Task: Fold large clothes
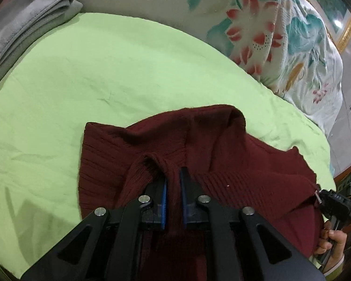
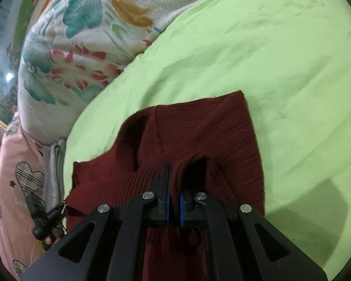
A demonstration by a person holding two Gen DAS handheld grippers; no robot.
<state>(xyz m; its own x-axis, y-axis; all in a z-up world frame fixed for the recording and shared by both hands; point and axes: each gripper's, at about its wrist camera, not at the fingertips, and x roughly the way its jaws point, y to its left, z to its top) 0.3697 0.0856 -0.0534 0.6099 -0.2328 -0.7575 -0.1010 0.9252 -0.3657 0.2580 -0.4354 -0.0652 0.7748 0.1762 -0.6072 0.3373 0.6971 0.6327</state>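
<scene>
1. Sweater [image 1: 213, 145], dark red ribbed knit, lies partly on the green sheet [image 1: 105, 75], its far part bunched in folds.
2. Left gripper [image 1: 173, 175] is clenched on a gathered ridge of the sweater; knit fills the narrow gap between the blue pads [image 1: 164, 194].
3. Right gripper [image 2: 174, 175] is likewise clamped on a ridge of the sweater [image 2: 199, 126], pads nearly together with fabric pinched between them.
4. In the left wrist view the right gripper's body shows at the far right edge, a hand [image 1: 332, 238] on its handle, just beside the sweater's edge.
5. In the right wrist view the left gripper shows low at the left, with fingers [image 2: 51, 236] around it; blurred, so detail is unclear.
6. Grey blanket [image 1: 28, 23], folded, sits at the sheet's far left corner.
7. Floral quilt [image 1: 280, 35], white with red and teal flowers, is heaped along the sheet's far side.
8. Pink pillow [image 2: 14, 187] with heart prints lies beside the quilt, at the sheet's edge [image 2: 269, 46].
</scene>
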